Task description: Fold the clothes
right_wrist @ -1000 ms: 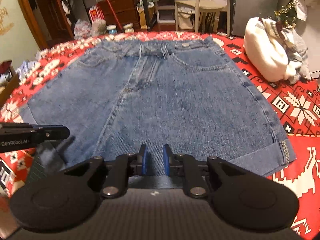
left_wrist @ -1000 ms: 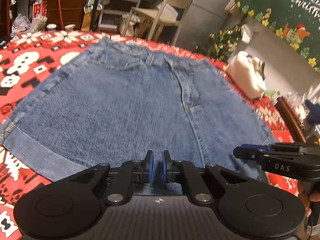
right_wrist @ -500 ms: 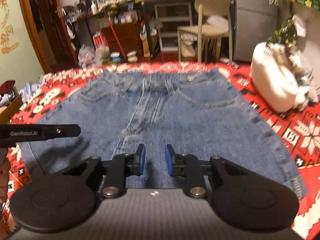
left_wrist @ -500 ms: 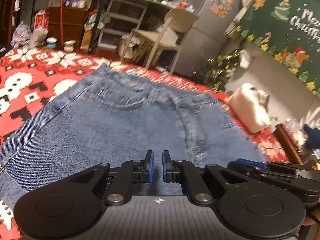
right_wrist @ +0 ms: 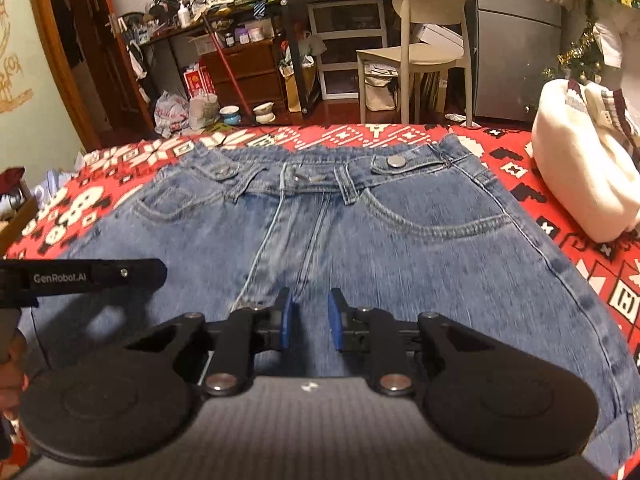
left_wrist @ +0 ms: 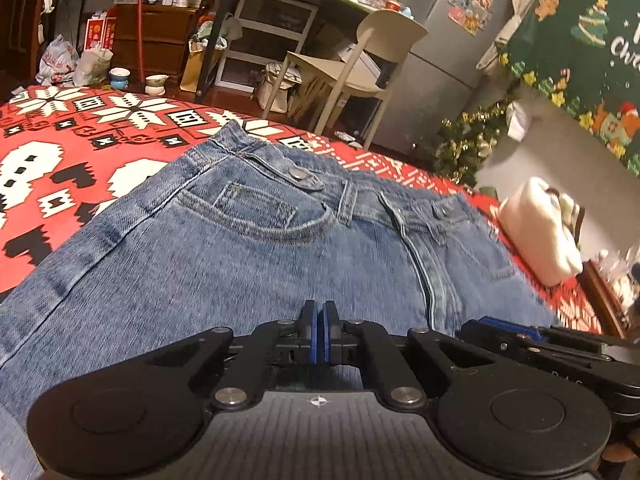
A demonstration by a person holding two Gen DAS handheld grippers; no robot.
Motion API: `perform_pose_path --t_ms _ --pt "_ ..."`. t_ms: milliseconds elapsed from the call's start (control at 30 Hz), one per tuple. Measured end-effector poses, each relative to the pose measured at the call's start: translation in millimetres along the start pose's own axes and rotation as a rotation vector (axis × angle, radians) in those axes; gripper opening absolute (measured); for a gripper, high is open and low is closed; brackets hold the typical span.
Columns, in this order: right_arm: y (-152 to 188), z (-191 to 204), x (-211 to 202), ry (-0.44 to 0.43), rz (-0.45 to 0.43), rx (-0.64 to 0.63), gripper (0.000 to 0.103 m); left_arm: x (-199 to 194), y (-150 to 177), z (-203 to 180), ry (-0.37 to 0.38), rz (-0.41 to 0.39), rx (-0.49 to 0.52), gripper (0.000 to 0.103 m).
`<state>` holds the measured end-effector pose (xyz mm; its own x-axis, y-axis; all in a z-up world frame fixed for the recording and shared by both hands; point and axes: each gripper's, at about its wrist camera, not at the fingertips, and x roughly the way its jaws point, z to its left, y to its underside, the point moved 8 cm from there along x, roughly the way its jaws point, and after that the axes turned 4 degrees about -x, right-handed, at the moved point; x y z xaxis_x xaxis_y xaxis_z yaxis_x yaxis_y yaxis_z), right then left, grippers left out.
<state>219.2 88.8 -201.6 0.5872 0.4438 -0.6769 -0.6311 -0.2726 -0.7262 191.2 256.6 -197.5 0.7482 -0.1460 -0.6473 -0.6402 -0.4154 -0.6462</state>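
Blue denim shorts (left_wrist: pixel 240 260) lie flat on the red patterned cloth (left_wrist: pixel 60 152), front up, waistband at the far side. My left gripper (left_wrist: pixel 319 312) hovers low over the middle of the left leg, its blue pads closing the last sliver of gap with no cloth seen between them. The right gripper (left_wrist: pixel 520 336) shows beside it at the right edge. In the right wrist view the shorts (right_wrist: pixel 400 260) fill the middle. My right gripper (right_wrist: pixel 310 304) stands slightly open just below the fly seam, nothing pinched. The left gripper (right_wrist: pixel 100 278) reaches in from the left.
A folded white garment (right_wrist: pixel 580 168) sits on the red cloth (right_wrist: pixel 580 272) right of the shorts, also the white garment (left_wrist: pixel 540 232) in the left view. Beyond the far edge stand a beige chair (right_wrist: pixel 424 40), a cluttered desk and drawers.
Both grippers have travelled forward over the shorts from the hem area toward the waistband, slightly lower. The left pads have drawn closer together.
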Motion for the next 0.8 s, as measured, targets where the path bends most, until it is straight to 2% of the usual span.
perform_pose_path --t_ms 367,600,800 --pt "-5.4 -8.6 8.6 0.007 0.011 0.038 0.025 4.1 -4.8 -0.2 0.004 -0.020 -0.033 0.003" --pt "11.2 -3.6 -12.8 0.040 0.051 0.020 0.029 -16.2 17.7 -7.1 -0.011 0.015 -0.006 0.003" --pt "34.2 8.0 -38.8 0.050 0.115 0.016 0.036 -42.9 49.2 -17.8 -0.070 0.024 0.091 0.006"
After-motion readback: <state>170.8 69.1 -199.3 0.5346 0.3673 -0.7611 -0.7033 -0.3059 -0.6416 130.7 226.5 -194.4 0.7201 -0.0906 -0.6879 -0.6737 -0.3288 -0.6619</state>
